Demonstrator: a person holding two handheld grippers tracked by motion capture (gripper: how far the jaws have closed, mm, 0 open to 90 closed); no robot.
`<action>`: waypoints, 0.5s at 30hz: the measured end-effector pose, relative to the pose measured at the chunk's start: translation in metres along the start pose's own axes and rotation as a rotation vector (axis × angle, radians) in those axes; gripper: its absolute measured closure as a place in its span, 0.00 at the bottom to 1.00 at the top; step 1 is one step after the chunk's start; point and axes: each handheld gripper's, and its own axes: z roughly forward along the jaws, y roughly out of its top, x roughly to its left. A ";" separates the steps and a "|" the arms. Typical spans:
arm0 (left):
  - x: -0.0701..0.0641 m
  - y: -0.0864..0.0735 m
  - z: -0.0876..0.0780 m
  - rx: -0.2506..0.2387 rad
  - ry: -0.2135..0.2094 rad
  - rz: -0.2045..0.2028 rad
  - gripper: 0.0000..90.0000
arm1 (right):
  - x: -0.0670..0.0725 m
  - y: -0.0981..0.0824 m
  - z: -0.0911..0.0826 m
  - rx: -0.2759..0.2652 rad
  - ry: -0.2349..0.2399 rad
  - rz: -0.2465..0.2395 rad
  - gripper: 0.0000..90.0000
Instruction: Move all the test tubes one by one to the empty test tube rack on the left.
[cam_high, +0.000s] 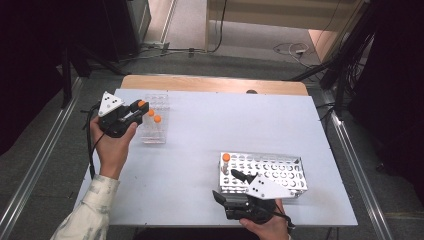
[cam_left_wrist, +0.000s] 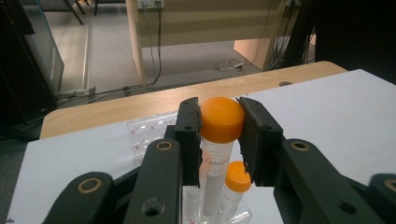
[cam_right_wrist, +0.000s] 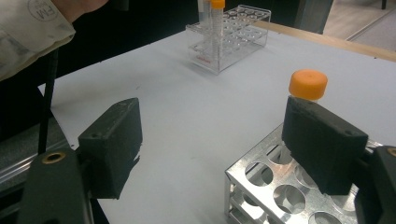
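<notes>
At the far left of the white tabletop (cam_high: 200, 135), the left tool (cam_high: 142, 106) is clenched on the orange cap of a tube (cam_left_wrist: 219, 135), its two black pads pressing the cap from either side (seen plainly in the left gripper view). The tube stands upright over the clear plastic rack (cam_high: 155, 120), with its lower end down among the rack's cells; whether it touches the bottom I cannot tell. A second orange-capped tube (cam_left_wrist: 236, 184) sits in the same rack just beside it and lower. Near the front edge of the tabletop, the right tool (cam_high: 235, 186) is released, jaws wide apart with nothing between them, hovering at the near left corner of the metal rack (cam_high: 280, 172). One orange-capped tube (cam_right_wrist: 307, 85) stands upright in a corner hole of that metal rack, just behind one pad. The two racks lie well apart.
</notes>
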 end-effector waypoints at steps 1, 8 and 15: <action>0.000 -0.001 0.001 0.003 0.007 0.004 0.78 | 0.000 0.000 0.000 0.000 0.000 0.000 0.21; -0.001 -0.009 0.008 0.006 0.017 0.007 0.78 | -0.001 0.000 0.000 0.000 -0.001 -0.001 0.21; -0.001 -0.022 0.014 0.045 0.030 0.016 0.78 | 0.000 0.000 0.000 0.001 0.002 -0.001 0.21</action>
